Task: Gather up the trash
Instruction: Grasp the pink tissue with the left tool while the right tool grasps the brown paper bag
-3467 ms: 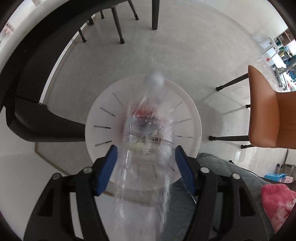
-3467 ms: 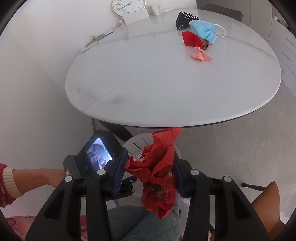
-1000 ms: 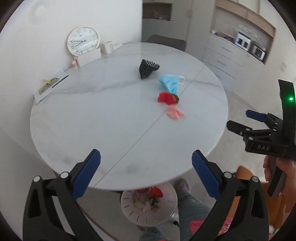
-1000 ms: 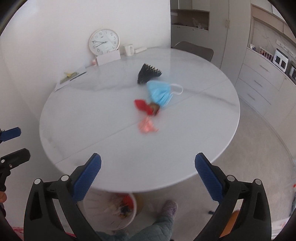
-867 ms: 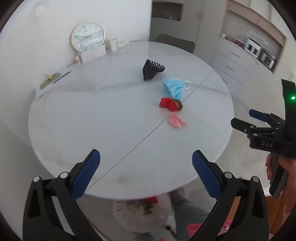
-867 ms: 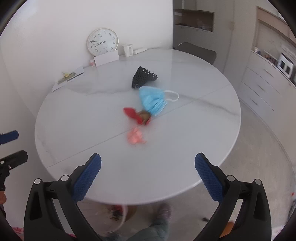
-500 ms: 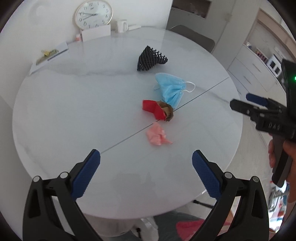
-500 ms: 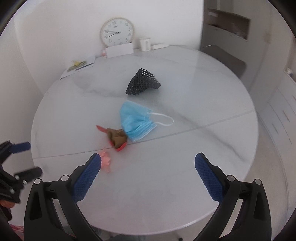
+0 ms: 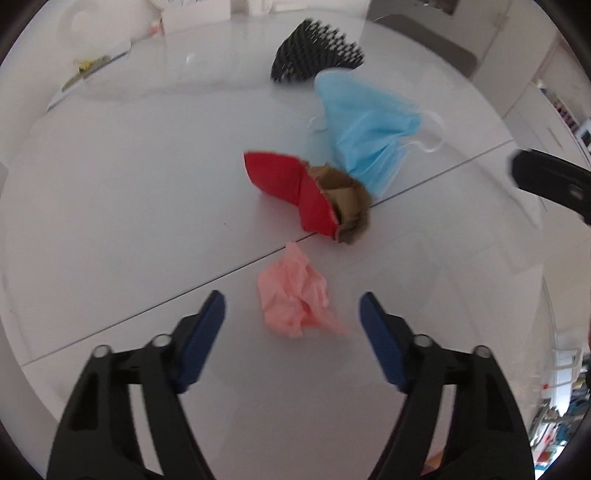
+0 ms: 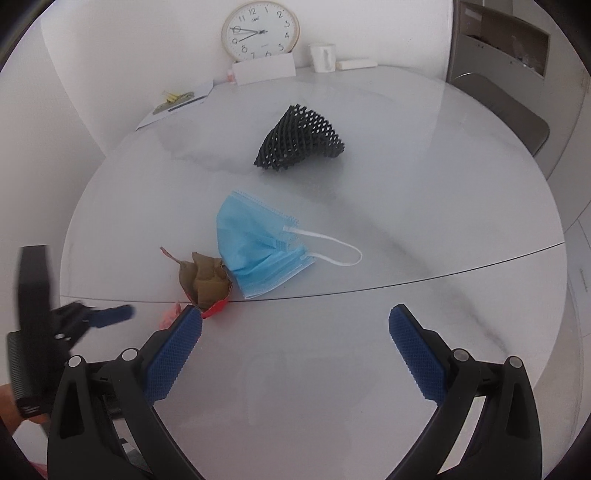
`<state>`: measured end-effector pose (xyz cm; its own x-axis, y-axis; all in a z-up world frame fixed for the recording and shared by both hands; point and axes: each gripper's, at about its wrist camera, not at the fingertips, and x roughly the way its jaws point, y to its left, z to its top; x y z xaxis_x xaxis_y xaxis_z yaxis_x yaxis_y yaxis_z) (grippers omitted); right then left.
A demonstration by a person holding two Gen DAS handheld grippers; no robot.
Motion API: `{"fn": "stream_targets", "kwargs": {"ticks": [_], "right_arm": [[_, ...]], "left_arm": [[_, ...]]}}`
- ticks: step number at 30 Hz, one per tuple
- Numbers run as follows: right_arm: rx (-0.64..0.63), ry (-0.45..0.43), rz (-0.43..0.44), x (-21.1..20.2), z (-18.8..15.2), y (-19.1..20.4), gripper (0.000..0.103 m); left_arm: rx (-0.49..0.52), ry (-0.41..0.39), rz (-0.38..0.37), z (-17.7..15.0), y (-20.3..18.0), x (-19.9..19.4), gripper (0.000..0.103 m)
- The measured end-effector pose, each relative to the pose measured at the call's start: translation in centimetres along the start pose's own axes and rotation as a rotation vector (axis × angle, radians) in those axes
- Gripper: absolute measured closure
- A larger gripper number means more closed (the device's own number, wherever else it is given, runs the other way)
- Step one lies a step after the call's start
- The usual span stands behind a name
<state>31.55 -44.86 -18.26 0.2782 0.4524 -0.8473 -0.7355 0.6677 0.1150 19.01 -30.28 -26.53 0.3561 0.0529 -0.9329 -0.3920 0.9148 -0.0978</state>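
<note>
A crumpled pink paper [image 9: 297,301] lies on the white round table [image 9: 110,206], just ahead of and between the fingers of my open, empty left gripper [image 9: 291,317]. Behind it lie a red-and-brown crumpled wrapper [image 9: 310,197], a blue face mask [image 9: 369,122] and a black foam net [image 9: 314,51]. My right gripper [image 10: 295,332] is open and empty above the table's near half, with the mask [image 10: 258,245], wrapper [image 10: 205,278] and net [image 10: 301,138] ahead of it. The pink paper [image 10: 168,315] peeks out beside its left finger.
A wall clock [image 10: 260,29], a white card, a mug [image 10: 323,57] and papers with keys [image 10: 177,101] stand at the table's far edge. A grey chair [image 10: 502,110] is at the far right. The left gripper [image 10: 74,321] shows at the right wrist view's left edge.
Both grippers have moved forward and down over the table toward the trash. The left gripper's jaws have narrowed around the pink paper. The bin below is out of view.
</note>
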Motion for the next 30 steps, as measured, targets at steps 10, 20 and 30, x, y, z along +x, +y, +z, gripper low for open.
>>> {"fn": "stream_targets", "kwargs": {"ticks": [10, 20, 30], "right_arm": [[0.01, 0.036, 0.094, 1.8, -0.6, 0.8, 0.002], [0.053, 0.074, 0.232, 6.0, -1.1, 5.8, 0.002], [0.158, 0.061, 0.116, 10.9, -0.7, 9.6, 0.016]], "left_arm": [[-0.036, 0.017, 0.008, 0.5, 1.0, 1.2, 0.074], [-0.119, -0.049, 0.061, -1.4, 5.1, -6.0, 0.074], [-0.14, -0.059, 0.035, -4.1, 10.8, -9.8, 0.073]]}}
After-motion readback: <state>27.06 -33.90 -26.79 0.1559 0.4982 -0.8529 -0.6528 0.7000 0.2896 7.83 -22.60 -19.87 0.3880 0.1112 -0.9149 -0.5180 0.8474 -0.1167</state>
